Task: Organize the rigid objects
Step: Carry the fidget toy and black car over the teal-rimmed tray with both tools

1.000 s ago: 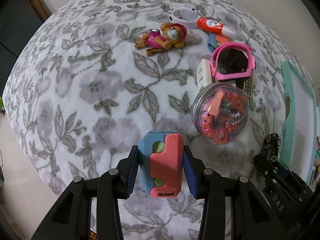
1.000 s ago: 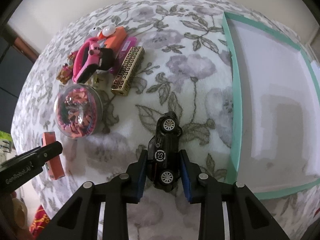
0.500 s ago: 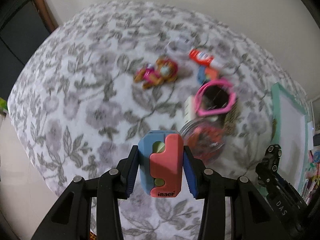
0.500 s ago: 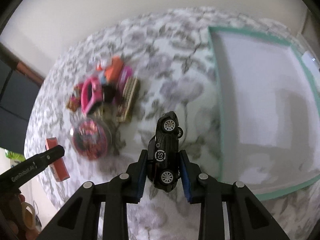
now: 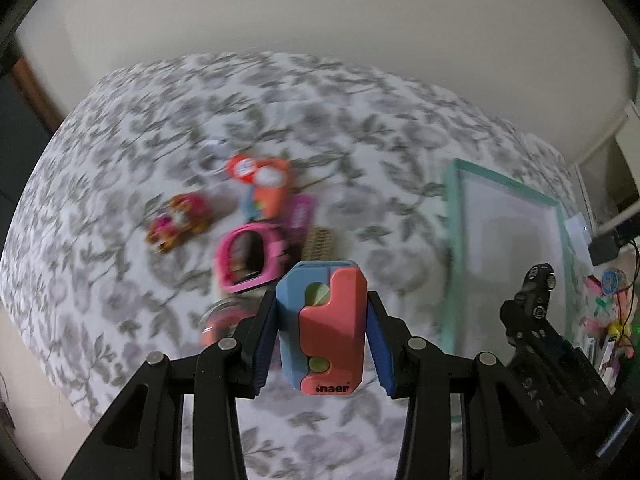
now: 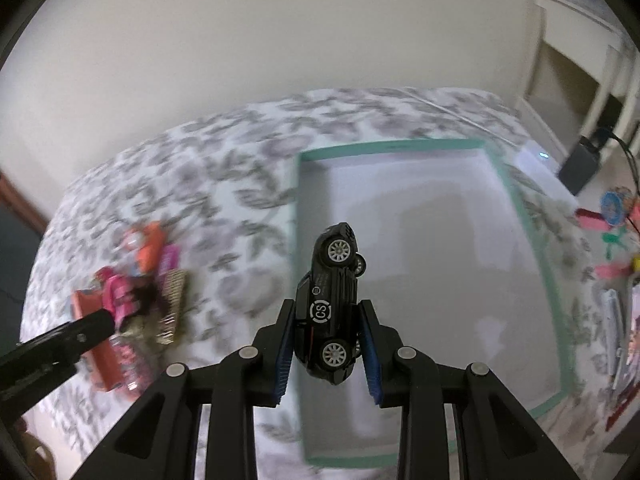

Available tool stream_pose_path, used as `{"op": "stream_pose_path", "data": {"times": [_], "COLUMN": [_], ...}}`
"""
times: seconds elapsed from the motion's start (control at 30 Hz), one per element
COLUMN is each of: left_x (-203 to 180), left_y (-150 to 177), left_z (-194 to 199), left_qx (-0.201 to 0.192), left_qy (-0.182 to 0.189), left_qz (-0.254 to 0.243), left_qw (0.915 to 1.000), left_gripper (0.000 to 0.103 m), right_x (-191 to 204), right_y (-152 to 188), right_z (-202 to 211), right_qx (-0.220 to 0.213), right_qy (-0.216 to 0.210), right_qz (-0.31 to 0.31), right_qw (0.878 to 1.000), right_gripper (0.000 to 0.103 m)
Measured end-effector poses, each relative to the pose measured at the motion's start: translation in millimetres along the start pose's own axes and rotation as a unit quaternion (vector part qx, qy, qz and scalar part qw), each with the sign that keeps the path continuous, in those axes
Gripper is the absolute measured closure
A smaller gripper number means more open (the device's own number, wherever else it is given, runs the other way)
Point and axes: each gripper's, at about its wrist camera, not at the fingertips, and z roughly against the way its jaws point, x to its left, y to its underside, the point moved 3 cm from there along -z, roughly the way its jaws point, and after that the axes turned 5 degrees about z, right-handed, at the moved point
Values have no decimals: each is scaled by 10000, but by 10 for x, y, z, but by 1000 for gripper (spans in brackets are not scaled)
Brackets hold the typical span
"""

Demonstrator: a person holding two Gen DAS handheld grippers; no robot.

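Both claws are lifting off the bed, left claw (image 5: 323,336) grasping the eraser (image 5: 322,330), right claw (image 6: 325,334) clenching the toy car (image 6: 331,304) toward the empty tray (image 6: 496,168), clutter (image 5: 248,236) remaining.

A blue-and-coral block toy (image 5: 322,330) marked "inaer" sits upright, clamped by blue pads. A black toy car (image 6: 330,307) bearing a white "CS" roundel is pinched on its side, nose forward, above the green-rimmed white tray (image 6: 540,256).

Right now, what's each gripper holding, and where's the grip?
The left gripper clamps the blue-and-coral block across its two long sides. The right gripper pinches the black toy car, turned on its side, roof against one finger, underside against the other.
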Motion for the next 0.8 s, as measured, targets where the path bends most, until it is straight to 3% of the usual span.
{"op": "stream_pose_path", "data": {"times": [0.37, 0.6, 0.8], "left_x": [-941, -1334, -1515], "left_y": [-95, -110, -167], "left_z": [-324, -549, -753], "left_qx": [171, 235, 317], "left_qy": [239, 196, 265], "left_qz": [-794, -1164, -1172], "left_qw": [9964, 9927, 9923], "left_gripper": [59, 59, 59], "right_x": [-682, -895, -969], "right_y": [-65, -122, -188], "right_z": [-276, -386, -521], "right_qx": [178, 191, 208], "right_qy": [413, 630, 867], "right_qz": [-629, -772, -618], "right_qw": [9970, 9948, 9941], "right_gripper": [71, 71, 71]}}
